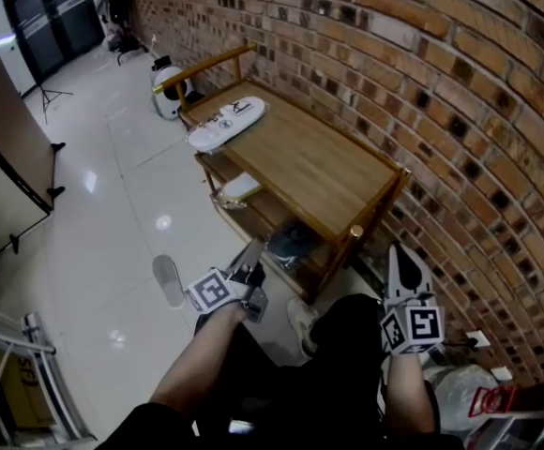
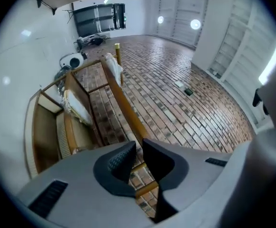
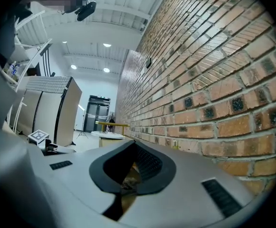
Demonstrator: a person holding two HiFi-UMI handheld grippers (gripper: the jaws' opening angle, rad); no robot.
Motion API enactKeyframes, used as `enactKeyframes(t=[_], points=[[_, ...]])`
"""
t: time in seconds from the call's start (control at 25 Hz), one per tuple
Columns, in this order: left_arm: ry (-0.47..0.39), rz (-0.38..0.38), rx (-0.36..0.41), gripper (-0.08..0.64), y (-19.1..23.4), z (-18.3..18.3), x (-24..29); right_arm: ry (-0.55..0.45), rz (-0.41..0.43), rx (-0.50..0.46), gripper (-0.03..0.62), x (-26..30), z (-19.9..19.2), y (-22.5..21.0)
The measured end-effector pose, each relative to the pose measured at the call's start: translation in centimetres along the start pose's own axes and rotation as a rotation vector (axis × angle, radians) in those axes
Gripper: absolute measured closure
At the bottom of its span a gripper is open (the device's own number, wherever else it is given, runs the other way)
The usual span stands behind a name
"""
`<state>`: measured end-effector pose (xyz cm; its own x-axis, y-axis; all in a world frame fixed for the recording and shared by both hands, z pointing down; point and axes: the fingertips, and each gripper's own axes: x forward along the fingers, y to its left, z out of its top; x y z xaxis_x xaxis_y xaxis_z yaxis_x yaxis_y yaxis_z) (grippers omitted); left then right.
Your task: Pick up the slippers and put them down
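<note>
**Slippers at the far end of the bench, both grippers well short of them**

The pair of white slippers [image 1: 227,123] lies on the wooden bench [image 1: 309,162], at the end farthest from the person and against its front edge. Their long axis runs roughly along the length of the bench.

The left gripper [image 1: 251,262] hangs low by the bench's near front corner. Its fingers [image 2: 121,158] stand a narrow slit apart with nothing between them. The right gripper [image 1: 405,256] is at the near end beside the brick wall [image 1: 460,111], fingers pressed together and empty.

Both are well apart from the slippers, but the left is on the open front side and looks the better placed to reach them.

A raised wooden rail [image 1: 206,68] closes the far end just beyond the slippers, and a corner post [image 1: 355,232] stands between the grippers. A pale bundle [image 1: 239,187] sits on the shelf below, and a grey oval thing [image 1: 168,279] lies on the floor; I cannot tell what it is.
</note>
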<state>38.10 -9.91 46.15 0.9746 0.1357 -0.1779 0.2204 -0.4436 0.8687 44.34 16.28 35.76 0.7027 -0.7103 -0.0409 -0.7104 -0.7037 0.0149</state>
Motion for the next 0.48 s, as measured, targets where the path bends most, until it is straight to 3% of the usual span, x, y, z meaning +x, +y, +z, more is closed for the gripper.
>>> enactKeyframes(t=[0.08, 0.16, 0.24, 0.48], points=[[0.041, 0.129, -0.004, 0.475, 3.2, -0.8, -0.9, 0.008, -0.004, 0.011, 0.583, 0.4, -0.5, -0.2], [0.065, 0.173, -0.024, 0.450, 5.3, -1.5, -1.1, 0.018, -0.002, 0.015, 0.583, 0.7, -1.0, -0.1], [0.097, 0.206, -0.070, 0.344, 7.1, -2.6, -0.7, 0.030, 0.004, 0.017, 0.583, 1.0, -1.6, 0.2], [0.108, 0.310, -0.261, 0.324, 12.4, -6.3, -0.8, 0.083, -0.011, 0.021, 0.583, 1.1, -3.6, -0.7]])
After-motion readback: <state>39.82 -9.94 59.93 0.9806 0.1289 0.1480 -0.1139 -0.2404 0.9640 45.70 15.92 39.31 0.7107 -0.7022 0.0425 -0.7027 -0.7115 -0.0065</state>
